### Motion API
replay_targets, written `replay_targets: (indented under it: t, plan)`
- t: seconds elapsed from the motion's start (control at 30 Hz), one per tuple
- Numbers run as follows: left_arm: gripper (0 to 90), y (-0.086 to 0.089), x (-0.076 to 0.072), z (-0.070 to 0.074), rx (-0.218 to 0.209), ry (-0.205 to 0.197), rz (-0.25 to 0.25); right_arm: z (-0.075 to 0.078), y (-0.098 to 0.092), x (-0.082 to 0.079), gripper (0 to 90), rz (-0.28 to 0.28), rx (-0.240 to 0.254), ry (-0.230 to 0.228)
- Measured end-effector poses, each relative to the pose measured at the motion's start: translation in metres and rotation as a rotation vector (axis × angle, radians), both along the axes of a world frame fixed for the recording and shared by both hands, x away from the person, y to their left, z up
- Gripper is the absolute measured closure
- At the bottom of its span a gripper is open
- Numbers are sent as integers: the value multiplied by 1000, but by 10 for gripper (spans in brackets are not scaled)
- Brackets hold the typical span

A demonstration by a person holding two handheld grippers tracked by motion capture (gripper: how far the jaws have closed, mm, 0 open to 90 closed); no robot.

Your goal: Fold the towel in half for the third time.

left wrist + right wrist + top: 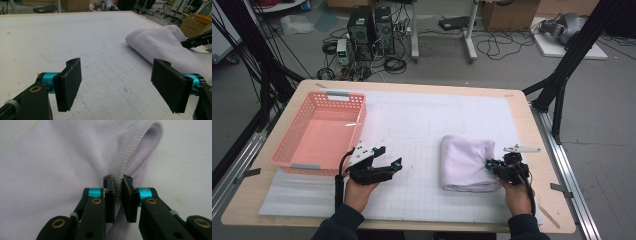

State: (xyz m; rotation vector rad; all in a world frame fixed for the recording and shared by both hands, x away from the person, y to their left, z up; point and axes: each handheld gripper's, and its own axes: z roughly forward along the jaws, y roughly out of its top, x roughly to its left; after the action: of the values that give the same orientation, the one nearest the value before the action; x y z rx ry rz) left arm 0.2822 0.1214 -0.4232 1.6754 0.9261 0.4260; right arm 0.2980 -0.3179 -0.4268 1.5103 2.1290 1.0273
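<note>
On the counter (pixel 532 150) one pink basket (pixel 319 132) sits with nothing in it at the left, one folded white towel (pixel 464 162) lies right of centre with the right gripper (pixel 118 192) pinching its hem, and the left gripper (pixel 120 85) gapes wide, holding nothing.

We've got a pale lilac-white towel (pixel 464 162) with matching stitched hem at 3 o'clock, a salmon-pink basket (pixel 319 132) with grey handles at 9 o'clock, both on a white mat (pixel 422 117) printed with a faint grey grid over a light wood table (pixel 532 125), plus black grippers with teal accents.
</note>
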Motion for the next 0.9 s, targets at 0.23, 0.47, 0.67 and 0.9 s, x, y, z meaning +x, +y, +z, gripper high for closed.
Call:
replay_targets:
  t: [0.23, 0.47, 0.67, 0.9]
  plan:
    - [250, -1, -1, 0, -1, -1, 3, 10, -12, -8, 631, -49, -83, -127]
    - [248, -2, 0, 0, -3, -2, -5, 14, 7, 17, 551, 31, -107, -175]
    - [184, 0, -3, 2, -22, -25, -23, 0, -2, 21, 493, 33, -125, -140]
    - [163, 4, -4, 4, -43, -63, -36, 18, -28, -15, 363, 22, -56, -250]
